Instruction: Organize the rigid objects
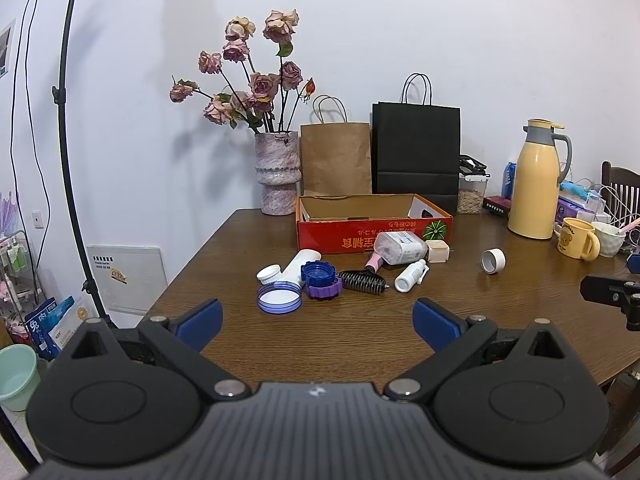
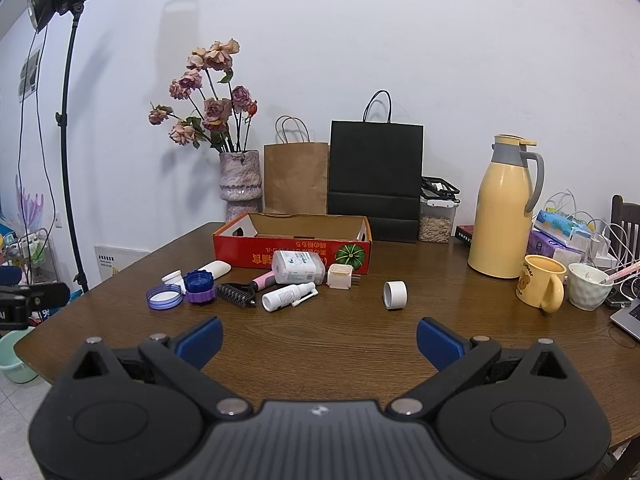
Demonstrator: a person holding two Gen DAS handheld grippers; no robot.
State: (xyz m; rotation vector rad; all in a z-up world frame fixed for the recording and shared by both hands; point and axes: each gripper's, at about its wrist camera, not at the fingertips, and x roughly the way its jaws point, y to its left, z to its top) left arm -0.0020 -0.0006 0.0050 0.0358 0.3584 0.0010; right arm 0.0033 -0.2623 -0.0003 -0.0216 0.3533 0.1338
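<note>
A red cardboard box [image 1: 372, 236] [image 2: 292, 254] stands open and looks empty at the back of the wooden table. In front of it lie a clear blue lid [image 1: 279, 298] [image 2: 164, 297], a blue cap on a purple cap [image 1: 320, 280] [image 2: 200, 286], a black brush with a pink handle [image 1: 364, 280] [image 2: 240, 295], a white spray bottle [image 1: 410, 276] [image 2: 288, 296], a clear bottle [image 1: 398, 248] [image 2: 298, 267], a white plug [image 1: 438, 251] [image 2: 341, 276] and a white ring [image 1: 493, 261] [image 2: 395, 295]. My left gripper [image 1: 316, 324] and right gripper [image 2: 319, 340] are open, empty, short of them.
A vase of dried roses [image 1: 278, 172], a brown bag [image 1: 335, 158] and a black bag [image 1: 416, 148] stand behind the box. A yellow jug [image 2: 504, 208], yellow mug [image 2: 542, 288], white cup [image 2: 588, 291] and cables crowd the right. A light stand [image 1: 66, 140] is left.
</note>
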